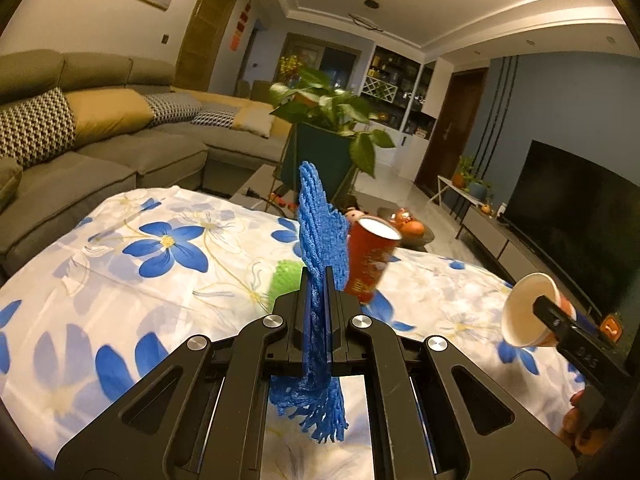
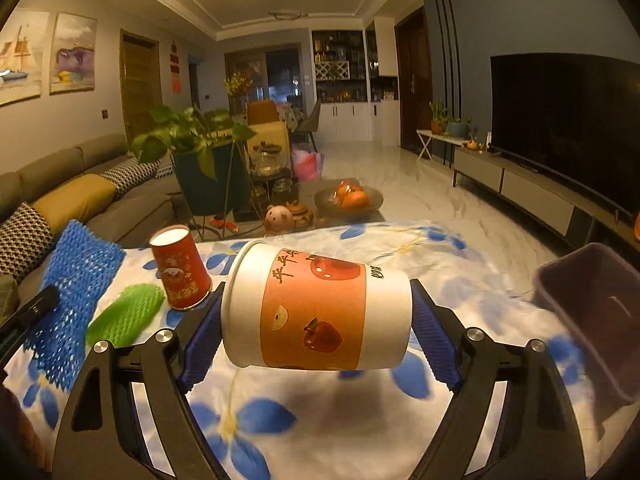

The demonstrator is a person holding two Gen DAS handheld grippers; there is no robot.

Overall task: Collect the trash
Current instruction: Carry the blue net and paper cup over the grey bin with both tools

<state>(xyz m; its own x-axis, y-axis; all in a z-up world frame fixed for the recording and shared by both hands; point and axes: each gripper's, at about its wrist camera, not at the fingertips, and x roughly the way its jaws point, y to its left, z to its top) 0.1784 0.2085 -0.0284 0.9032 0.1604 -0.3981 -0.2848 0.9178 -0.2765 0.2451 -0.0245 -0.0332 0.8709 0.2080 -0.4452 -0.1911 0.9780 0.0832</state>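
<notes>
Paper cup (image 2: 316, 312) lies sideways, pinched end to end in the right gripper (image 2: 316, 320); blue foam net (image 1: 320, 240) clamped in the left gripper (image 1: 318, 280) (jaws pressed together). Cup could slip out before reaching the bin (image 2: 592, 312) off right.

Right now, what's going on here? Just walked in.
A person is clearing trash off a table with a flowered cloth, one tool in each hand. The left tool is shut on a blue foam net. The right tool holds a white and orange paper cup sideways, lifted off the cloth. A red cup and a green foam net still lie on the cloth; a purple bin sits to the right.
</notes>
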